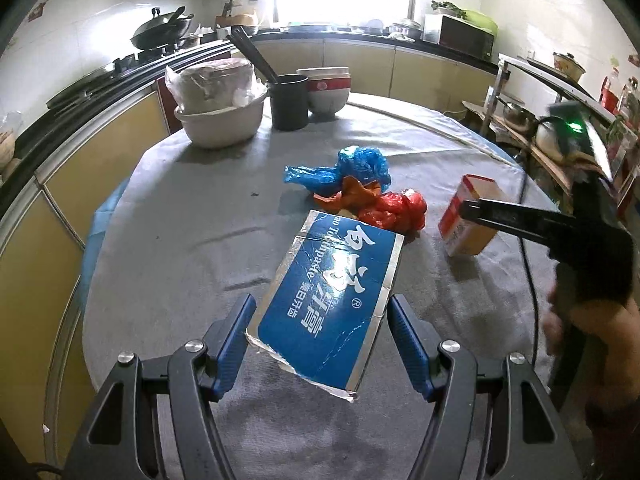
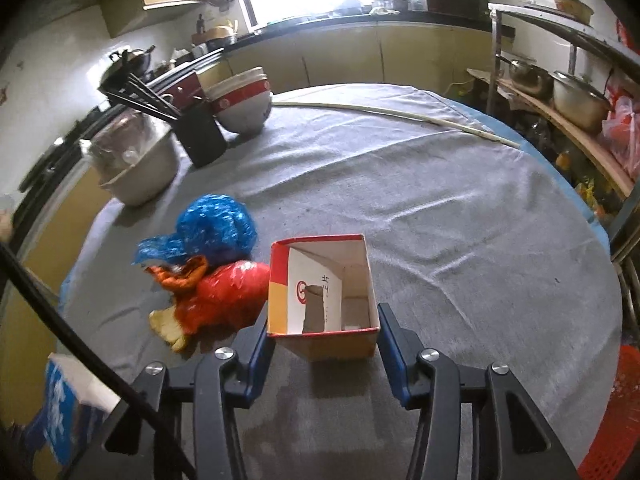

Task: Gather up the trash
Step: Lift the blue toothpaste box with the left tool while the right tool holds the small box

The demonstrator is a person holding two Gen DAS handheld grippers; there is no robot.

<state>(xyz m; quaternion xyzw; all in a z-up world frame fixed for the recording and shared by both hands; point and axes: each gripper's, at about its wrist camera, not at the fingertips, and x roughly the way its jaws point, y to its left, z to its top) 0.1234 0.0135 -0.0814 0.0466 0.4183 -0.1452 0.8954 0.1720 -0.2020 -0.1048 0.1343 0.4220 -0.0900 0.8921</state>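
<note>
Grey cloth covers the round counter (image 1: 168, 240) in this kitchen, with a window glaring behind it and yellow cabinets along the walls. At its far edge stand a pale basin (image 1: 220, 120), a black cup (image 1: 289, 102) with utensils poking out, and stacked red-banded bowls (image 1: 326, 92). Near the middle lies the trash: a crumpled blue bag (image 1: 352, 168) touching a red bag (image 1: 396, 208), with orange scraps between them.

The left gripper (image 1: 320, 332) holds a blue toothpaste box (image 1: 332, 300), tilted and lifted clear of the cloth; its fingers (image 1: 234, 340) are clamped on the box's two long sides.

The right gripper (image 2: 322, 340) straddles a small open red-and-yellow carton (image 2: 324, 300) standing just beside the red bag. Both blue fingers (image 2: 394, 356) sit right against the carton's sides, though I cannot tell whether they actually press it. A hand (image 1: 592, 320) holds that gripper at the right.
</note>
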